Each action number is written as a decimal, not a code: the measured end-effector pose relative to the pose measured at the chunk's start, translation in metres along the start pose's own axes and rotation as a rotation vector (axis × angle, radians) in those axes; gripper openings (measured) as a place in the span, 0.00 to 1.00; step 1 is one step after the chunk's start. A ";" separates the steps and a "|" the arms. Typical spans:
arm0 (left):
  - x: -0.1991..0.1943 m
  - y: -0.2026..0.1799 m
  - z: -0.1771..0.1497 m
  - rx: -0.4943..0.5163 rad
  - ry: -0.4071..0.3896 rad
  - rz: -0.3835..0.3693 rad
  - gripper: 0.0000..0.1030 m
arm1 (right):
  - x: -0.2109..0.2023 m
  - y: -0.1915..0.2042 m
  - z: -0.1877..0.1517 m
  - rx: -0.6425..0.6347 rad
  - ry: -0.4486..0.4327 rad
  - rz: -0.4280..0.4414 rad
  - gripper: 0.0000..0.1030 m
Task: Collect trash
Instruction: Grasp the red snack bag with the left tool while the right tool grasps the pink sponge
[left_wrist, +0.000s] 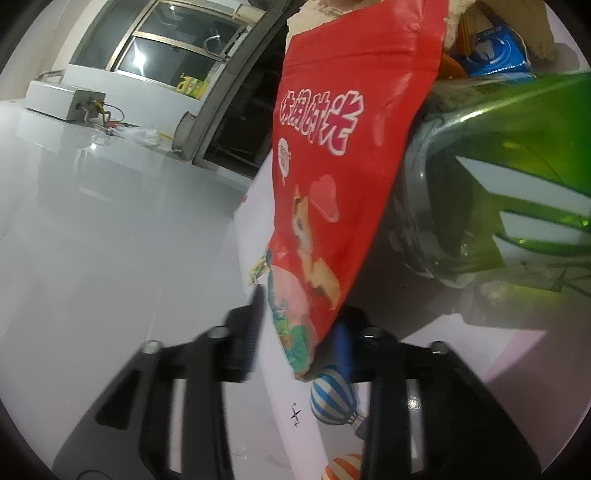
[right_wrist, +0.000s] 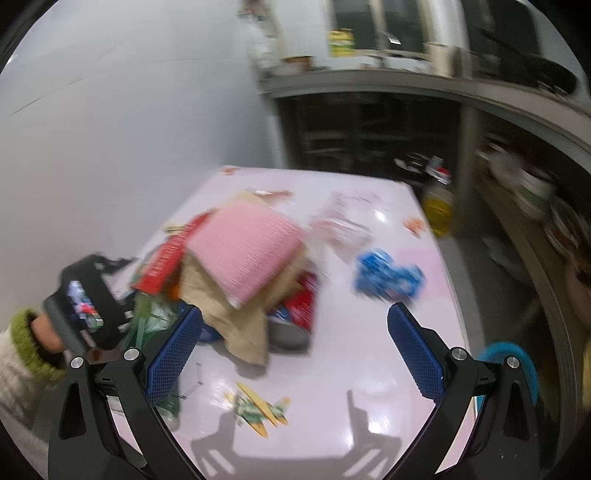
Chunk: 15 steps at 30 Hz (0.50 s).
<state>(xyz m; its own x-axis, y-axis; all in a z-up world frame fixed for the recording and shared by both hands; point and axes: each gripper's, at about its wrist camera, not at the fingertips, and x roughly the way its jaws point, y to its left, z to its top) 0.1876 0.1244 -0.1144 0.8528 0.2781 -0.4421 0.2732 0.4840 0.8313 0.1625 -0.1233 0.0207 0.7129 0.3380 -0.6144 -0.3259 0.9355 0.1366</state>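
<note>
**Left gripper on red pouch; right gripper empty**

Left gripper (left_wrist: 301, 328): fingers clamped on the lower corner of a red snack pouch (left_wrist: 343, 166), which stands up against a green bottle (left_wrist: 517, 177). Right gripper (right_wrist: 295, 354): fingers spread wide, nothing between them, above the pink table (right_wrist: 369, 350). Trash pile there: pink padded mailer (right_wrist: 247, 247), blue wrapper (right_wrist: 388, 277). Right view blurred.

We see our right gripper (right_wrist: 295, 343), blue-padded jaws spread wide and empty, above a glossy pale pink table (right_wrist: 369, 350) bearing a heap topped by a pink ribbed sheet (right_wrist: 243, 247), beside a crumpled blue wrapper (right_wrist: 388, 277).
</note>
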 end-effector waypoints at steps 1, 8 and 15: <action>0.000 0.001 -0.001 -0.011 -0.002 -0.007 0.14 | 0.001 0.004 0.004 -0.033 -0.009 0.013 0.95; -0.013 0.015 -0.004 -0.102 -0.023 0.019 0.00 | 0.023 0.028 0.037 -0.301 -0.043 0.048 0.95; -0.030 0.042 -0.009 -0.285 -0.023 0.021 0.00 | 0.057 0.046 0.050 -0.496 0.024 0.065 0.95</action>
<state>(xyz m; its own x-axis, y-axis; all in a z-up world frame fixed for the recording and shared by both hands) 0.1692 0.1433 -0.0691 0.8676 0.2732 -0.4156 0.1219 0.6932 0.7104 0.2196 -0.0558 0.0310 0.6688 0.3861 -0.6353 -0.6294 0.7489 -0.2074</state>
